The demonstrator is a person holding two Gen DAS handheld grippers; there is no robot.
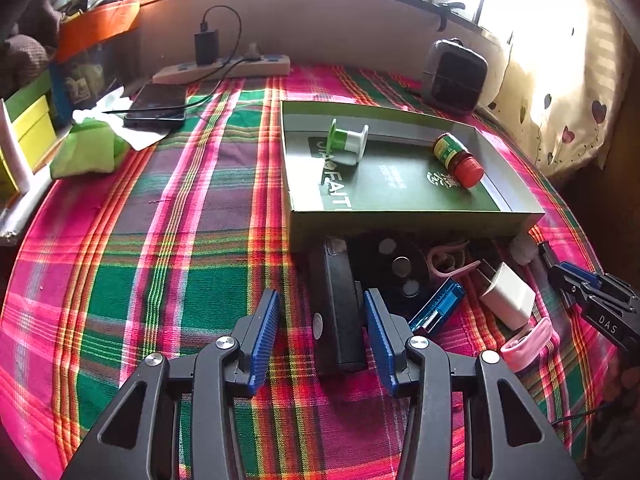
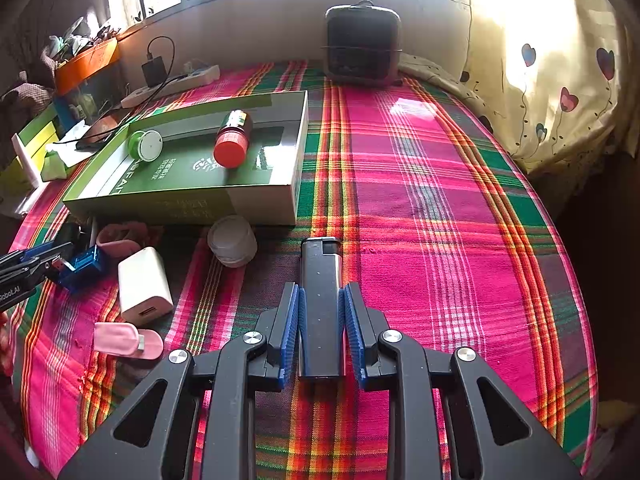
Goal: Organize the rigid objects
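Observation:
A green box (image 1: 412,220) (image 2: 256,204) lies open on the plaid cloth and holds a green-and-white spool (image 1: 347,140) (image 2: 145,145) and a red-capped bottle (image 1: 460,160) (image 2: 233,139). My left gripper (image 1: 322,320) is open, its pads on either side of a black stapler-like bar (image 1: 338,312), apart from it. My right gripper (image 2: 321,316) is shut on a black lighter-shaped bar (image 2: 321,300). Loose items lie in front of the box: a white charger (image 1: 508,294) (image 2: 144,284), a blue USB device (image 1: 436,306) (image 2: 82,266), a pink clip (image 1: 526,344) (image 2: 126,340) and a white jar (image 2: 232,240).
A power strip (image 1: 224,70) with a plugged-in black adapter, a phone (image 1: 158,106) and green cloth (image 1: 86,152) lie at the far left. A dark heater (image 1: 456,72) (image 2: 362,44) stands at the back. A curtain (image 2: 560,80) hangs on the right.

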